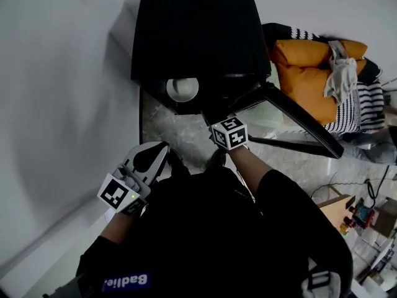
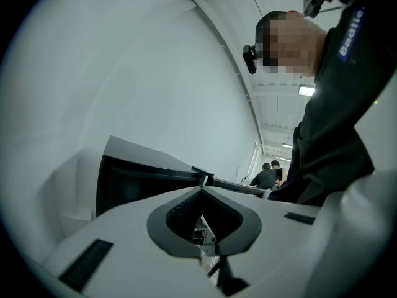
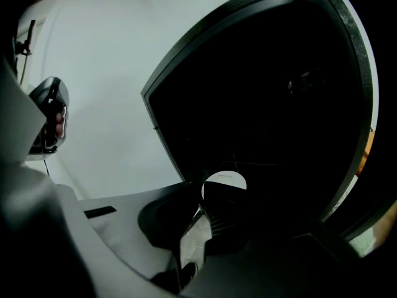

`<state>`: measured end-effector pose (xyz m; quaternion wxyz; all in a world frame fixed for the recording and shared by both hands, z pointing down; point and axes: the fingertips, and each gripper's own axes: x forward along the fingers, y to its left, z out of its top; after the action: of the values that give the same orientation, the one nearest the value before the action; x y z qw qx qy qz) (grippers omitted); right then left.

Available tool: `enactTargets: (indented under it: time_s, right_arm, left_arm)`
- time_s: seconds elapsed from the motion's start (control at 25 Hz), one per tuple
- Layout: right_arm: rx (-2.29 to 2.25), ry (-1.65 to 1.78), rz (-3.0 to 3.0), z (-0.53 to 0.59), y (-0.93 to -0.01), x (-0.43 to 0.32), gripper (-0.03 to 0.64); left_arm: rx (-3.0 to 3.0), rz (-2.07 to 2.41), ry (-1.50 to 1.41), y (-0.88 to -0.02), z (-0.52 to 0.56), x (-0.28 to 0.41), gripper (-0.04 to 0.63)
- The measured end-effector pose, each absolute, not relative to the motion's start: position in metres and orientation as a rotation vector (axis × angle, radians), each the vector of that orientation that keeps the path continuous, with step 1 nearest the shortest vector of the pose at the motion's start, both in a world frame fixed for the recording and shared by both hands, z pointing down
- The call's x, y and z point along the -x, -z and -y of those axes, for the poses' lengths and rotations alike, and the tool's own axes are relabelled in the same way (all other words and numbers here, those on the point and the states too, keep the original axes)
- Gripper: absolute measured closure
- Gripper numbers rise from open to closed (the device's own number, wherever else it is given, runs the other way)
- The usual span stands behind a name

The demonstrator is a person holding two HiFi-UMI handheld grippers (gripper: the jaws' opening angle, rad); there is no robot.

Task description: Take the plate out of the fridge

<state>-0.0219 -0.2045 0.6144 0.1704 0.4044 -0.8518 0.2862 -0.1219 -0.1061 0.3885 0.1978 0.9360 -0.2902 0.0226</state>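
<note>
The place looks like a lab or workshop hall with a homely corner set up in it. In the head view a black fridge [image 1: 195, 33] stands at twelve o'clock on a marble-patterned floor [image 1: 180, 138] against a bare white wall [image 1: 62, 104]. Orange cushions [image 1: 307, 79] draped with clothes [image 1: 338, 73] lie at two o'clock. A circuit board [image 1: 361, 215] and loose cables [image 1: 329, 185] sit at four o'clock. The left gripper view shows ceiling lights [image 2: 306, 90] and people [image 2: 268, 177] far behind.

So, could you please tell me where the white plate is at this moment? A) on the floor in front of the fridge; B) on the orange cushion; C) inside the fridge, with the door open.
C: the head view shows the plate lying inside the black fridge, whose door stands open.
</note>
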Motion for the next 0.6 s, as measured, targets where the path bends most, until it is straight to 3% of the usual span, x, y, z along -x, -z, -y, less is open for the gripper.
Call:
enactTargets:
  time_s: [0.28,0.6]
  right_arm:
    - [-1.148,-0.853,2.38,0.217,-0.643,0.027,0.606]
    - [-1.222,-0.95,2.32,0.239,-0.677,0.026,0.557]
  left_arm:
    - [-2.614,0.821,-0.08,-0.39,0.107,0.127,0.588]
    - [-2.601,0.819,-0.109,-0.401,0.108,0.134,0.588]
